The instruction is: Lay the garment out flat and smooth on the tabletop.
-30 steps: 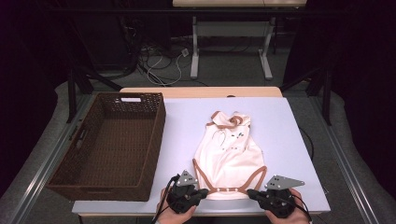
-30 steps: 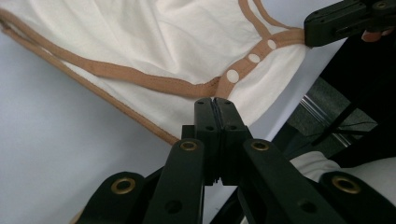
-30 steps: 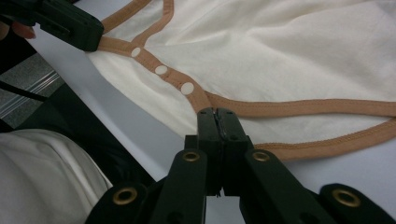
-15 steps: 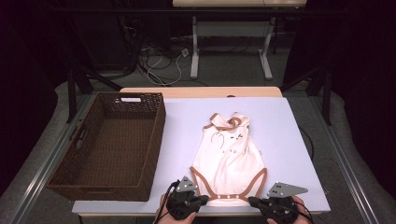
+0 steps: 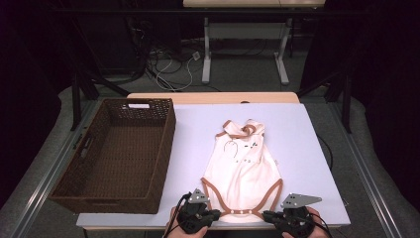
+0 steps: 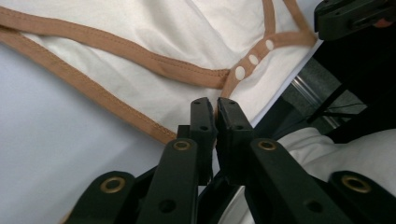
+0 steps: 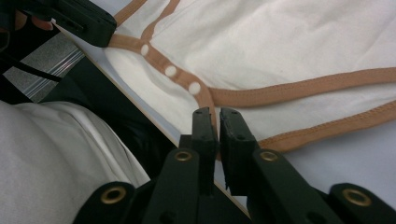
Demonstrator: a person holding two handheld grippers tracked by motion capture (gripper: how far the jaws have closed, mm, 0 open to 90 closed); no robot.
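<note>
A cream baby bodysuit [image 5: 242,168] with brown trim lies flat on the white table [image 5: 297,134], neck end away from me and snap end at the near edge. My left gripper [image 5: 217,214] is shut on the bottom hem's left corner; in the left gripper view the jaws [image 6: 216,105] pinch the brown trim just below the white snaps [image 6: 253,59]. My right gripper [image 5: 266,216] is shut on the hem's right corner; in the right gripper view its jaws [image 7: 218,114] clamp the trim beside the snaps [image 7: 170,71]. The two grippers face each other across the snap strip.
A large dark wicker basket [image 5: 168,144] stands on the table's left half, beside the bodysuit. The table's near edge runs right under both grippers. A person's white garment [image 6: 336,154] lies just below that edge. Desk legs and cables sit on the floor beyond.
Both grippers have drawn back toward the near edge, and the bodysuit's hem has slid a little toward me with them. The basket has not moved.
</note>
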